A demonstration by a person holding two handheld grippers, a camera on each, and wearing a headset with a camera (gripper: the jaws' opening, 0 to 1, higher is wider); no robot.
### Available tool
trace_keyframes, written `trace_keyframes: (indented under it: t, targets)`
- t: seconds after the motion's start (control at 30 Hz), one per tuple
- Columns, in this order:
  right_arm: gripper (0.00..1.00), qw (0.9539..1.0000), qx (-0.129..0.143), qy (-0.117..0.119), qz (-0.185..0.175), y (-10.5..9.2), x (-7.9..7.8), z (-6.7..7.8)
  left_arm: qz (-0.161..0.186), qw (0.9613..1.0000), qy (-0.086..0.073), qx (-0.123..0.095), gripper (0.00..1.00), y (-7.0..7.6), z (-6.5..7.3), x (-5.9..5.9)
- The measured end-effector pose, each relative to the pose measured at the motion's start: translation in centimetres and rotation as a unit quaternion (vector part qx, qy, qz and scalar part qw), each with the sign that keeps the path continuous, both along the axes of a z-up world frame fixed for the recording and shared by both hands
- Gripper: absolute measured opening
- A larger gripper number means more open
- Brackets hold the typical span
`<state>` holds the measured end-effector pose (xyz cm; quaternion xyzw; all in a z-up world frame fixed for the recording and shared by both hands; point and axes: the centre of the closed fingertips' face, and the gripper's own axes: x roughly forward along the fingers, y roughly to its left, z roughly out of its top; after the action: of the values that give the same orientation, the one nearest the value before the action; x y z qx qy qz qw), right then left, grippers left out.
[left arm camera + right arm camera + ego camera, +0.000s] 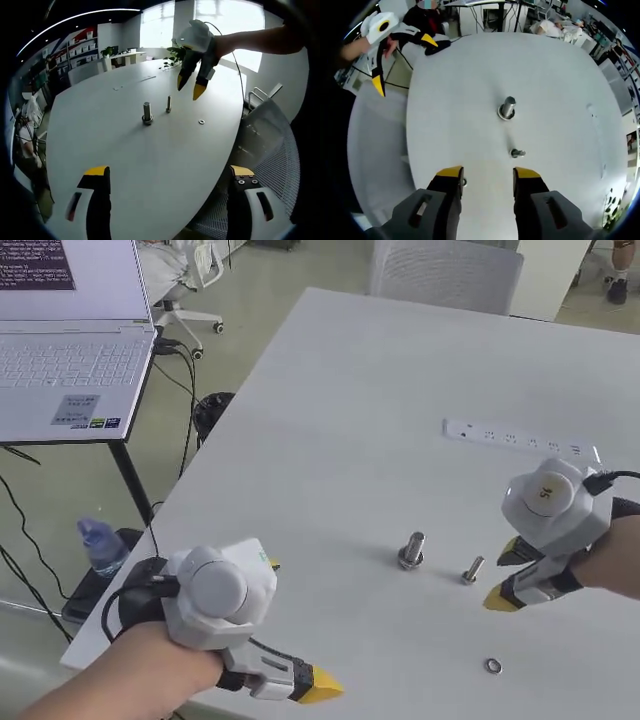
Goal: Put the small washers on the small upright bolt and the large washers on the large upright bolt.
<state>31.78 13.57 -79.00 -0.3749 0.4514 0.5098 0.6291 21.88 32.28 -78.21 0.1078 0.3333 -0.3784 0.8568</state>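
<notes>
Two bolts stand upright on the white table: a large bolt with a wider ring at its base, and a small bolt just right of it. One small washer lies flat near the front edge. My right gripper hovers open just right of the small bolt, holding nothing. My left gripper is wide open and holds nothing at the table's front left corner.
A white power strip lies at the back right of the table. A laptop sits on a stand to the left, a water bottle on the floor below it. A grey chair stands at the far edge.
</notes>
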Motion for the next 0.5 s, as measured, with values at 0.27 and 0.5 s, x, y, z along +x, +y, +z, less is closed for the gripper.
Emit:
trace_keyframes:
  t: [0.27, 0.5]
  targets:
    - [0.41, 0.9999, 0.005, 0.009, 0.006, -0.8, -1.9, -0.9, -0.004, 1.0, 0.0, 0.002, 0.97, -0.4, 0.0, -0.3]
    - [0.41, 0.9997, 0.007, 0.009, 0.021, -1.6, -3.4, -1.9, -0.003, 1.0, -0.002, 0.0, 0.96, -0.7, 0.3, -0.6]
